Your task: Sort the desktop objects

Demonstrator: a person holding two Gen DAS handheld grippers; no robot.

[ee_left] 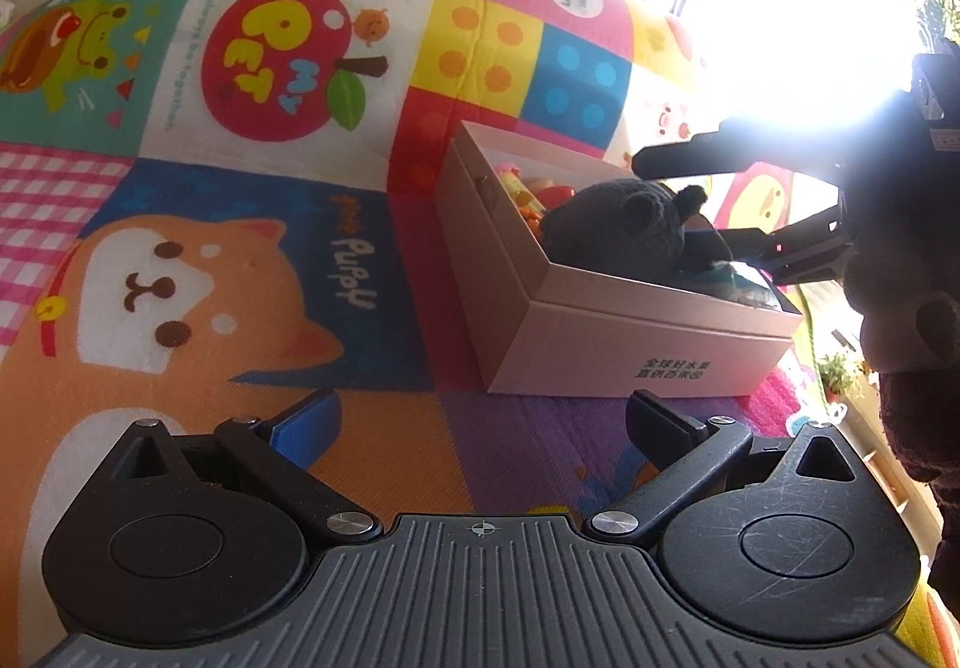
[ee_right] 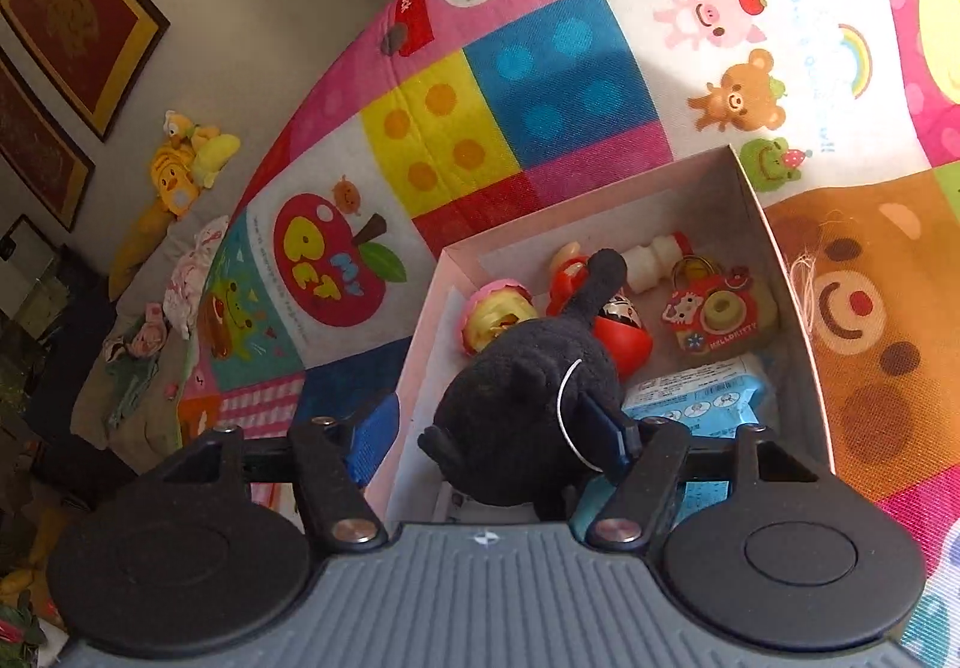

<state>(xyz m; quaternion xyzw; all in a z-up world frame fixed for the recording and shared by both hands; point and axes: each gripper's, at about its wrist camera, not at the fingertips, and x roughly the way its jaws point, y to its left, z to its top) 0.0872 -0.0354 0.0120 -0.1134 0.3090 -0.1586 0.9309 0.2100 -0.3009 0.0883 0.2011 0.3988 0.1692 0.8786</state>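
Left wrist view. The left tongs hang spread wide over the cartoon-print play mat, nothing between the fingers, one blue pad showing on the left finger. Ahead and to the right sits a pale pink cardboard box, open-topped, resting on the mat. A black plush toy lies inside it near the closer corner, rising above the rim, with small bright toys behind it. The right tongs reach in from the right over the box, one finger above the plush and one beside it; strong window glare behind makes the gap hard to read. A dark sleeve fills the right edge.

Right wrist view. Looking down into the box. The black plush toy lies in the near end, partly atop a blue tissue pack. The right tongs stand spread: the left finger is outside the box wall, clear of the plush; the right blue pad sits against its flank by a thin white loop. The plush rests on the box contents, not pinched. Farther in lie a red round doll, a yellow-and-pink egg toy, a white bone-shaped piece and a red toy camera. Yellow plush toys lie beyond the mat by the wall.
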